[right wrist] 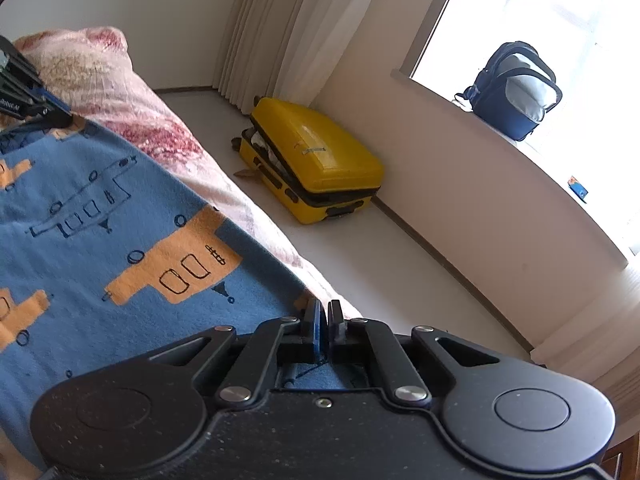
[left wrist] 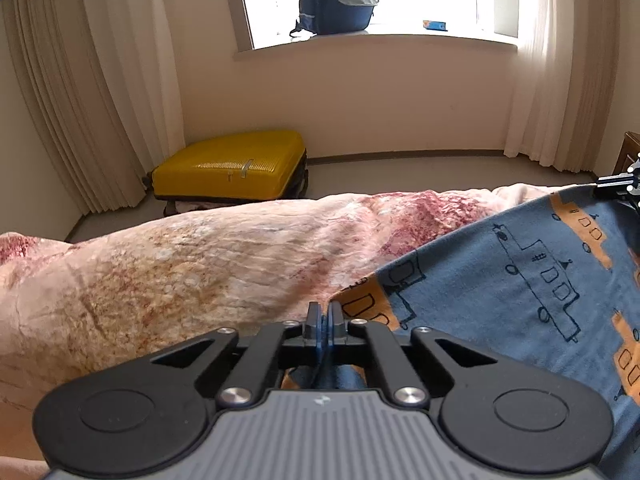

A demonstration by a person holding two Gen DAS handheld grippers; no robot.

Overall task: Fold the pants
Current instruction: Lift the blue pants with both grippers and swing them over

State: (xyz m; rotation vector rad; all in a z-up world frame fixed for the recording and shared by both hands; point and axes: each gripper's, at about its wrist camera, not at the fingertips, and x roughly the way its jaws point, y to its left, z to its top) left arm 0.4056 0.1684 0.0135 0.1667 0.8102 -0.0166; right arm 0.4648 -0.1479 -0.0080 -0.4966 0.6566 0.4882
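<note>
The pants (left wrist: 520, 280), blue fabric printed with orange and outlined vehicle shapes, lie spread on the pink-and-cream blanket (left wrist: 180, 264) that covers the bed. All positions below are given relative to the pants.

Left gripper (left wrist: 325, 312): its jaws are clenched on the near left edge of the pants, with blue cloth pinched between the pads. To the left of this edge the blanket lies bare.

Right gripper (right wrist: 325, 312): its jaws are drawn nearly together at the near right edge of the pants, with blue cloth visible at the pads. This edge runs along the bed side; only a narrow strip of blanket (right wrist: 256, 216) separates it from the drop to the floor (right wrist: 380, 264).

Beyond the pants, across open floor, a yellow suitcase (right wrist: 316, 160) lies against the wall, its lid partly open. Above it, a dark blue backpack (right wrist: 516, 88) stands on the window sill (right wrist: 540, 176). Curtains (left wrist: 80, 80) hang on both sides.
</note>
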